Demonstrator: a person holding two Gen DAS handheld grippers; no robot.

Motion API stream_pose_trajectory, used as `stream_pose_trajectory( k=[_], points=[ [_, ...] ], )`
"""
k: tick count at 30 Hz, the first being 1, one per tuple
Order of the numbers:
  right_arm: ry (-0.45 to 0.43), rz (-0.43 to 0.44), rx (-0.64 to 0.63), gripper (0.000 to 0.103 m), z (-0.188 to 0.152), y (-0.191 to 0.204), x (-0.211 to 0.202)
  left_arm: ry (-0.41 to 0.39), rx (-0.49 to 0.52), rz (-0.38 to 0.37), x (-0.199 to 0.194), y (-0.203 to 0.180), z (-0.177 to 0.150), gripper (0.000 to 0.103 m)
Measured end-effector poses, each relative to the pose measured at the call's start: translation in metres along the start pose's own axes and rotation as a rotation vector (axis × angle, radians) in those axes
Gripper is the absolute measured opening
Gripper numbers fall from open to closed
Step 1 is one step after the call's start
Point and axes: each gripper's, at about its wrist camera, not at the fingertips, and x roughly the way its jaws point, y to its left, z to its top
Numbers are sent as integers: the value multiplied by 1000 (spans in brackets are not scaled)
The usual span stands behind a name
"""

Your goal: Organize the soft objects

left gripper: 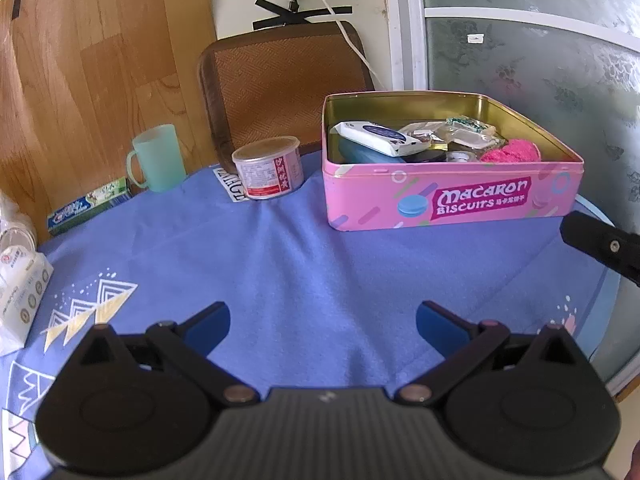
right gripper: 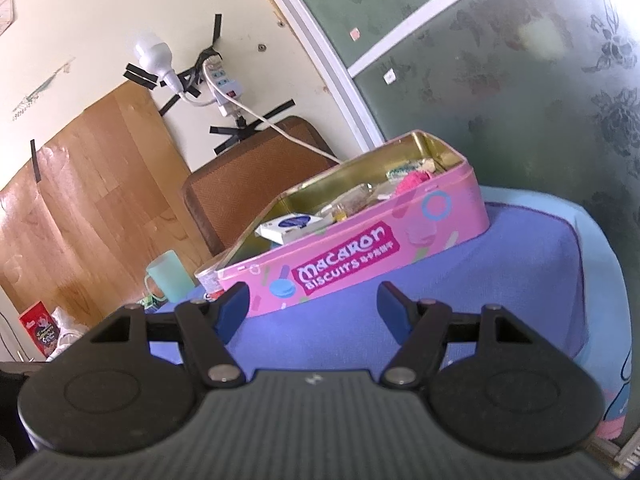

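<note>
The pink tin front panel reads "Macaron BISCUITS", followed by small illegible characters. Print on the can and toothpaste box is unreadable.

Small items under the wipes pack in the tin, indistinct.

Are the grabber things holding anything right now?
No, nothing is held. The left gripper and the right gripper are both open and empty above the blue cloth, near the pink tin.

open blue cloth before the crowded pink tin; can, mug perhaps flanking left
</note>
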Motion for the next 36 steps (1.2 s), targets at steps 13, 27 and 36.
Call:
stream_pose_trajectory(
  k=[13,27,36],
  points=[
    [4,8,-2,72,-1,-1,3,26,-4,23,7,3,0,103],
    [20,19,-16,72,-2,1,7,57,-17,31,13,6,-2,103],
    [25,25,-14,72,-3,1,8,81,-17,38,17,6,-5,103]
  ],
)
